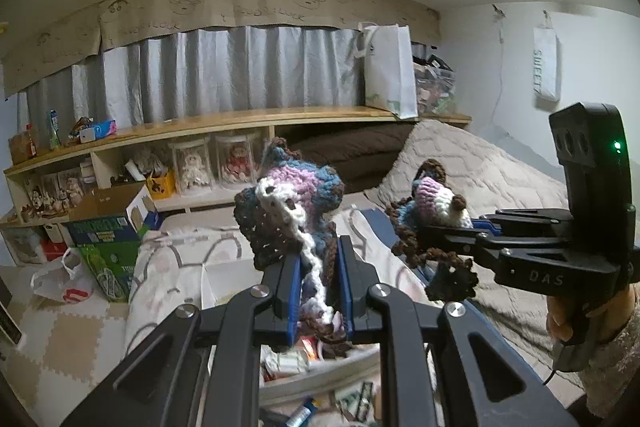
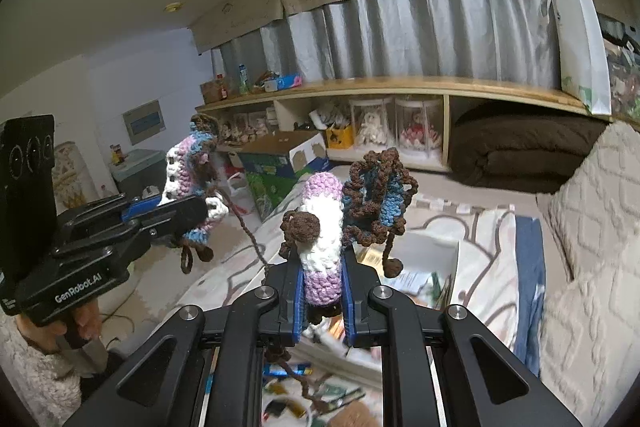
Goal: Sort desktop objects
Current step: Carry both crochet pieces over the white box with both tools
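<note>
The left gripper (image 1: 318, 283) and right gripper (image 2: 322, 287) are each clamped on a crocheted piece (image 1: 288, 211) (image 2: 324, 227), both held aloft above the cluttered tray (image 1: 304, 383). This looks like mid-carry; next calls for choosing a drop spot. The tray's contents lie blurred beneath the fingers, and whether the pieces join is unclear.

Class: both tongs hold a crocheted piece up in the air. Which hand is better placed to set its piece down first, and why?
Neither clearly. The left tongs and the right tongs are each shut on a crocheted piece, both raised side by side above the clutter.
</note>
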A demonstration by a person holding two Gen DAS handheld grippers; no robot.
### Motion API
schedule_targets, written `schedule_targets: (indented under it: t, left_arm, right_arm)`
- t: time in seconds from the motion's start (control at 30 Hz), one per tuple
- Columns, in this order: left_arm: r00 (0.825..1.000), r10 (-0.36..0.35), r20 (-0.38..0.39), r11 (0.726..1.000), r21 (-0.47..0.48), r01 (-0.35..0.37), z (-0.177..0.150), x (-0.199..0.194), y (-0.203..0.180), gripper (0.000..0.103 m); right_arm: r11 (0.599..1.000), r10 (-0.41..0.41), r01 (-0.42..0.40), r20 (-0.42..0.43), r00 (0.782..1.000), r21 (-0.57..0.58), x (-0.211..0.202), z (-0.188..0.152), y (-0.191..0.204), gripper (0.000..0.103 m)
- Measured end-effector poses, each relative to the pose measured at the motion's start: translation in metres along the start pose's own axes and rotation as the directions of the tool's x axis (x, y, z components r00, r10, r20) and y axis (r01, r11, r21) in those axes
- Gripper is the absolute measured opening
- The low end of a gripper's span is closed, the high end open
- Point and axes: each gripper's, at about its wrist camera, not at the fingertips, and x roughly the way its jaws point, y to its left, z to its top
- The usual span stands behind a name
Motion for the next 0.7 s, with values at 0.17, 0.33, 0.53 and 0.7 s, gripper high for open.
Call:
schedule_targets:
  t: [0.17, 0.33, 0.53, 0.7]
  left_arm:
    - [0.999, 0.033, 0.019, 0.999, 0.022, -0.033, 0.011, 0.027, 0.011, 0.017]
    - [0.999, 0.033, 0.011, 0.999, 0.014, -0.033, 0.008, 0.059, 0.024, 0.017]
    - [1.0, -0.003, -0.002, 0.999, 0.033, 0.003, 0.005, 0.099, 0.04, 0.017]
    - [1.0, -0.023, 0.011, 0.999, 0.031, 0.022, 0.006, 0.123, 0.058, 0.017]
  right_arm:
    - [1.0, 0.004, -0.004, 0.03, 1.0, -0.014, 0.021, 0.016, -0.007, 0.016]
    - [0.999, 0.017, -0.015, 0.041, 0.999, -0.031, 0.051, 0.024, -0.014, 0.016]
    - [0.997, 0.02, -0.019, 0.02, 1.0, -0.071, 0.089, 0.036, -0.024, 0.016]
    - [0.996, 0.013, -0.014, -0.007, 1.0, -0.089, 0.12, 0.038, -0.032, 0.016]
